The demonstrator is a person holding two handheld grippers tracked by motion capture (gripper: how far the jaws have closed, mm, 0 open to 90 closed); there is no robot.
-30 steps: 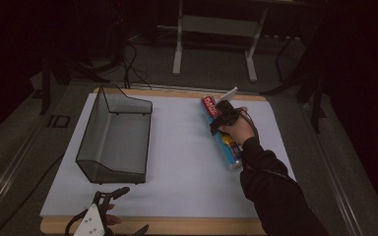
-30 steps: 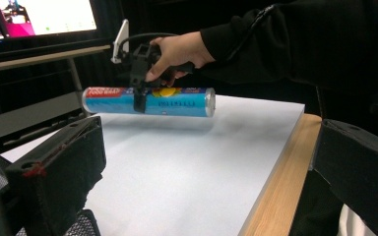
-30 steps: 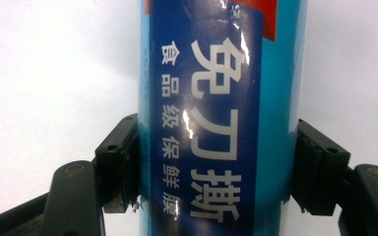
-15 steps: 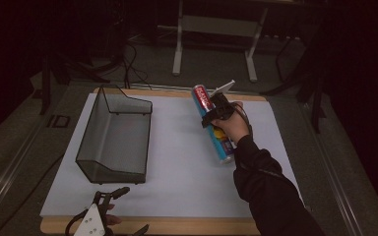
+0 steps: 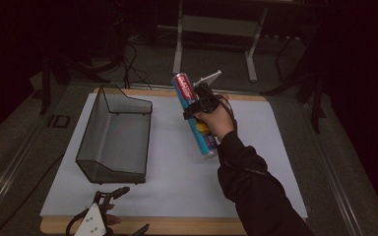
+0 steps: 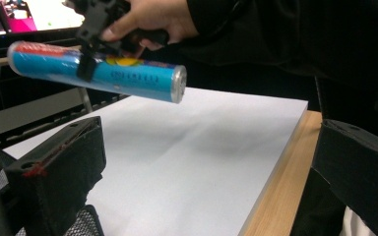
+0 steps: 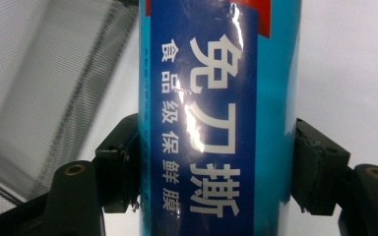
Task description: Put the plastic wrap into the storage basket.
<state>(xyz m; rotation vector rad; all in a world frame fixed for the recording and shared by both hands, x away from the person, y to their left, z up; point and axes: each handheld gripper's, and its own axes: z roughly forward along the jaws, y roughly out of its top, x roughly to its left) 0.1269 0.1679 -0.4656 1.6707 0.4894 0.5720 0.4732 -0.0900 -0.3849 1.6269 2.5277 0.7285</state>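
Observation:
A blue cylinder [image 5: 195, 123] with a red top end and a metal bottom cap hangs tilted above the white mat [image 5: 167, 172]. My right gripper [image 5: 197, 105] is shut on its middle, a jaw pressed to each side. In the right gripper view the blue cylinder [image 7: 216, 123] with white print stands between the jaws of my right gripper [image 7: 216, 164]. In the left gripper view the blue cylinder [image 6: 128, 76] hangs in the air under the person's hand. My left gripper [image 5: 134, 209] rests open at the table's front edge, and the left gripper [image 6: 206, 172] holds nothing.
A dark wire-mesh basket [image 5: 128, 101] stands on the left of the mat, its open top up; the mesh basket [image 7: 39, 83] lies just left of the cylinder. The wooden table edge [image 6: 280, 191] frames the mat. Metal stand legs [image 5: 179, 44] rise beyond the table.
My right gripper has lifted the blue cylinder and carried it left, toward the basket, tipping it more upright. The left gripper has stayed put.

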